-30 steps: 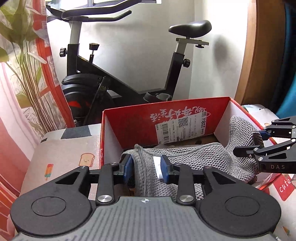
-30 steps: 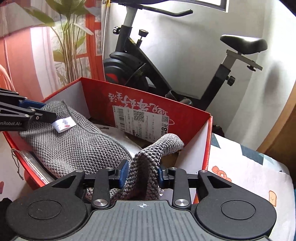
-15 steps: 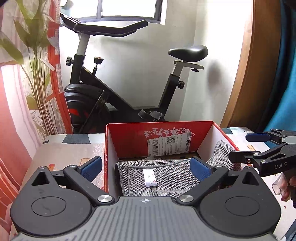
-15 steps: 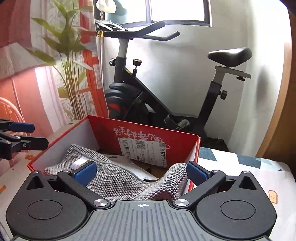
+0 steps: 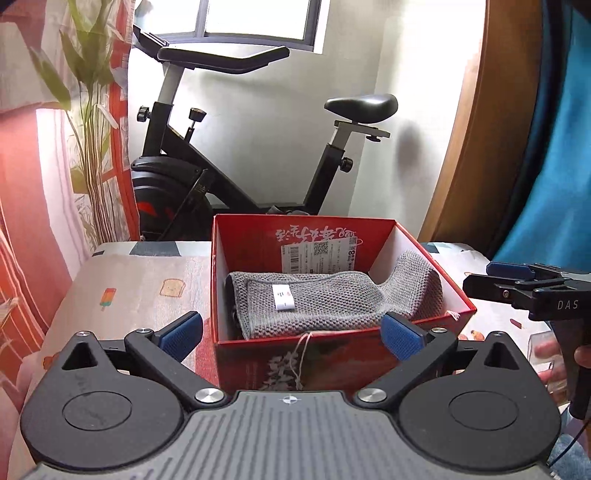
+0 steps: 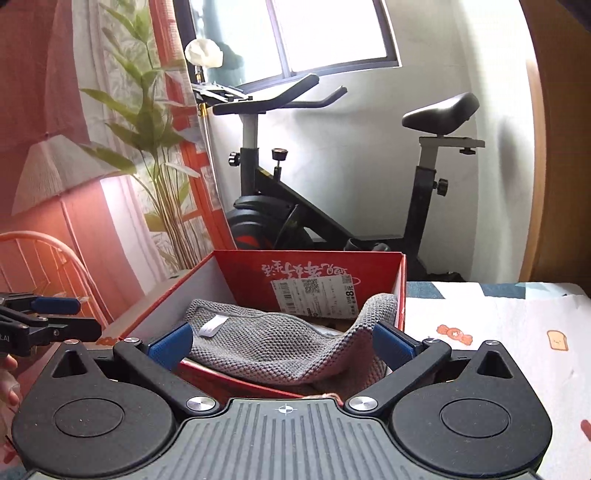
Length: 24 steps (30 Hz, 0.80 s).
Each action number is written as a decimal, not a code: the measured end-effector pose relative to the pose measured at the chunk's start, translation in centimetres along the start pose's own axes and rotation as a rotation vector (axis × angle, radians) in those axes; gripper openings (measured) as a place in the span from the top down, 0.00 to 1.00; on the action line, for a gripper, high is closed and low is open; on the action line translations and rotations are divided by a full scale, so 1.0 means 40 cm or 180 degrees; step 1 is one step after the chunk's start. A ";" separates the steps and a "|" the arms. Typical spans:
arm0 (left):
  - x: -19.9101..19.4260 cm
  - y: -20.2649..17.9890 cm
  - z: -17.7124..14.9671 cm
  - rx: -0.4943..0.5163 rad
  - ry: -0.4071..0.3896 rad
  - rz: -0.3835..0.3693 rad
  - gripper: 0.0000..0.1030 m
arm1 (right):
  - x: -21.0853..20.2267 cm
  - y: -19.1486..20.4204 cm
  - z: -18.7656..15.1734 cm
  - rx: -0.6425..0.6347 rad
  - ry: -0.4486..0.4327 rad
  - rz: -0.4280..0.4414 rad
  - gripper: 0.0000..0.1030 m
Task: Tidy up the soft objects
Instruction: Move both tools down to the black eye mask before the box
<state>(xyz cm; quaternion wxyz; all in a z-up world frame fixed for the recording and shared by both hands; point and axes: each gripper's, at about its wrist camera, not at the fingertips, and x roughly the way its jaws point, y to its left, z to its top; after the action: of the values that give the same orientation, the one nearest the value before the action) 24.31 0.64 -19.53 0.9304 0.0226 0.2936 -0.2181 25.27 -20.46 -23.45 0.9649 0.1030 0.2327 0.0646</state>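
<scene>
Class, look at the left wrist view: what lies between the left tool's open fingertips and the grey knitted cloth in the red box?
Only the red box's near wall separates the left tool from the grey knitted cloth, with a loose thread hanging over it.

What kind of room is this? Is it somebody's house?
Most likely a room in a home, maybe a bedroom. An exercise bike stands by the window, there is a patterned curtain, and the red box sits on a cloth printed with toast and ice lollies.
</scene>
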 end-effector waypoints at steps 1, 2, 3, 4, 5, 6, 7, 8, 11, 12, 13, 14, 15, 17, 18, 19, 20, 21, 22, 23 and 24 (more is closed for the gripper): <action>-0.013 0.000 -0.016 -0.0010 -0.0023 0.0007 0.00 | -0.012 0.004 -0.011 0.0022 -0.0028 -0.0011 0.00; -0.023 0.000 -0.032 -0.0028 -0.0042 0.0024 0.00 | -0.027 0.010 -0.028 0.0042 -0.0078 -0.0043 0.00; -0.030 -0.001 -0.048 -0.0051 -0.0035 0.0041 0.00 | -0.039 0.014 -0.042 0.0051 -0.0121 -0.0062 0.00; -0.037 0.001 -0.066 -0.0082 -0.0032 0.0048 0.00 | -0.052 0.017 -0.059 0.0079 -0.0168 -0.0078 0.00; -0.043 0.002 -0.081 -0.0118 -0.0029 0.0044 0.00 | -0.063 0.018 -0.074 0.0119 -0.0194 -0.0081 0.00; -0.049 0.005 -0.099 -0.0159 -0.0016 0.0035 0.00 | -0.071 0.018 -0.088 0.0160 -0.0201 -0.0072 0.00; -0.054 0.007 -0.114 -0.0197 -0.0003 0.0033 0.00 | -0.080 0.020 -0.106 0.0213 -0.0198 -0.0058 0.00; -0.057 0.009 -0.129 -0.0228 0.0011 0.0037 0.00 | -0.085 0.022 -0.122 0.0241 -0.0178 -0.0053 0.00; -0.068 0.015 -0.173 -0.0304 0.0069 0.0057 0.00 | -0.094 0.034 -0.171 0.0257 -0.0001 -0.0033 0.00; -0.069 0.018 -0.187 -0.0324 0.0092 0.0064 0.00 | -0.095 0.036 -0.186 0.0278 0.0073 0.0044 0.00; -0.068 0.020 -0.200 -0.0345 0.0116 0.0077 0.00 | -0.097 0.040 -0.206 0.0317 0.0153 0.0098 0.00; -0.066 0.022 -0.211 -0.0370 0.0141 0.0090 0.00 | -0.100 0.045 -0.225 0.0352 0.0205 0.0101 0.00; -0.065 0.025 -0.223 -0.0400 0.0163 0.0101 0.00 | -0.103 0.052 -0.243 0.0376 0.0253 0.0098 0.00; -0.064 0.027 -0.254 -0.0461 0.0200 0.0118 0.00 | -0.111 0.068 -0.286 0.0405 0.0327 0.0025 0.00; -0.062 0.026 -0.267 -0.0473 0.0219 0.0109 0.00 | -0.111 0.075 -0.304 0.0410 0.0386 0.0009 0.00; -0.060 0.023 -0.279 -0.0469 0.0239 0.0102 0.00 | -0.111 0.083 -0.325 0.0400 0.0456 -0.0023 0.00; -0.058 0.022 -0.289 -0.0457 0.0264 0.0105 0.00 | -0.111 0.088 -0.340 0.0388 0.0505 -0.0063 0.00; -0.055 0.020 -0.299 -0.0443 0.0293 0.0104 0.00 | -0.109 0.094 -0.356 0.0367 0.0587 -0.0097 0.00; -0.051 0.020 -0.306 -0.0437 0.0328 0.0089 0.00 | -0.108 0.099 -0.372 0.0359 0.0655 -0.0128 0.00; -0.046 0.021 -0.312 -0.0443 0.0361 0.0069 0.00 | -0.106 0.102 -0.384 0.0365 0.0711 -0.0162 0.00; -0.042 0.021 -0.317 -0.0455 0.0382 0.0052 0.00 | -0.103 0.105 -0.396 0.0386 0.0776 -0.0195 0.00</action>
<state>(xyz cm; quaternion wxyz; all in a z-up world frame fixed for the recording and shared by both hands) 16.61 4.23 -29.16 0.9121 -0.0285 0.3635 -0.1873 13.98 -14.42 -34.48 0.9230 0.1453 0.3547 0.0329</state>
